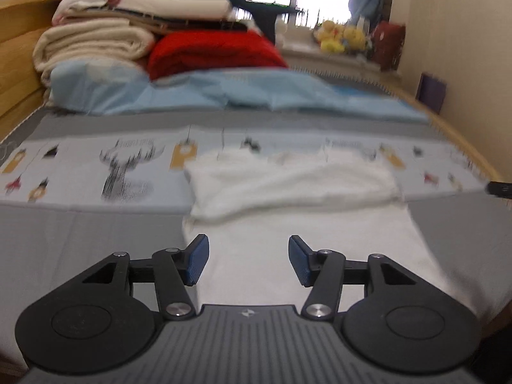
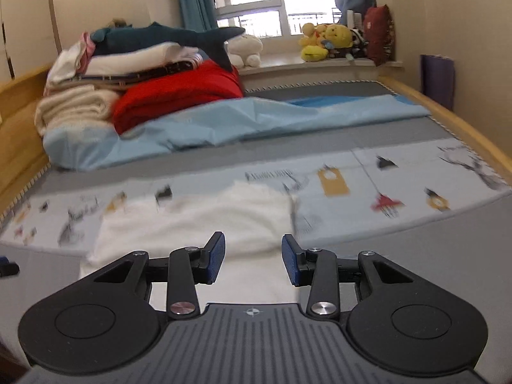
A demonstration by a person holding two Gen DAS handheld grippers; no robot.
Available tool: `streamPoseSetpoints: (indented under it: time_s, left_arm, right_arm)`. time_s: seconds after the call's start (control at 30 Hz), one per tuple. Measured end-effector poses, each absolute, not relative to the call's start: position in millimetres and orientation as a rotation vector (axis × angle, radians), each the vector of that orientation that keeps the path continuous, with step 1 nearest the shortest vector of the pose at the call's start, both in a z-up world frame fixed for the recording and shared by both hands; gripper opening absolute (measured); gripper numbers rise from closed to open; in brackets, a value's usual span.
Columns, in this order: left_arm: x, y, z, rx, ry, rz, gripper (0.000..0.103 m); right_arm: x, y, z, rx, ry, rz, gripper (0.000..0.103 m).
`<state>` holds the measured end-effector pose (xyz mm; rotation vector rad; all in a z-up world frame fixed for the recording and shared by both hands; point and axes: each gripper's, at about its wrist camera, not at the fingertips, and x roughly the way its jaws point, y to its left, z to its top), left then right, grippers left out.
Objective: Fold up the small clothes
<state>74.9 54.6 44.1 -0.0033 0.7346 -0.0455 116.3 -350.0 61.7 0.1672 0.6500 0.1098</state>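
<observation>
A white garment [image 1: 288, 198] lies on the bed, its far part folded back over itself into a thicker layer, the near part flat. In the left wrist view my left gripper [image 1: 249, 262] hovers above the flat near part, jaws apart, nothing between the blue pads. The same white garment [image 2: 204, 220] shows in the right wrist view. My right gripper [image 2: 252, 260] hangs over its near right portion, jaws apart and empty. A dark tip of the other gripper [image 1: 499, 188] pokes in at the right edge of the left view.
The bed carries a grey and patterned sheet [image 1: 96, 166], a rumpled light blue cover [image 1: 224, 92], and a stack of folded blankets [image 1: 96, 38] with a red one [image 1: 217, 51] at the back left. A wooden bed frame [image 2: 448, 112] runs along the right. Plush toys [image 2: 329, 41] sit on the windowsill.
</observation>
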Motion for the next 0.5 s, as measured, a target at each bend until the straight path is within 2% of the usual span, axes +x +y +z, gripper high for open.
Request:
streamPoseSetpoints:
  time_s: [0.2,0.37,0.5]
  left_arm:
    - [49.2,49.3,13.4,0.051,0.773,-0.053,0.061]
    - [52.8,65.0,-13.6,-0.038,0.891,-0.049,0.061]
    - [51.2,72.0,-15.4,-0.03,0.896,-0.042,0.061]
  right_arm:
    - [58.3,-374.0,26.5,0.216,0.747,-0.008,0.041]
    - [42.8,-384.0,5.2,0.31,0.766,-0.058,0.041]
    - [38.6,-379.3,-16.7,0.335,0.821,-0.074,0.041]
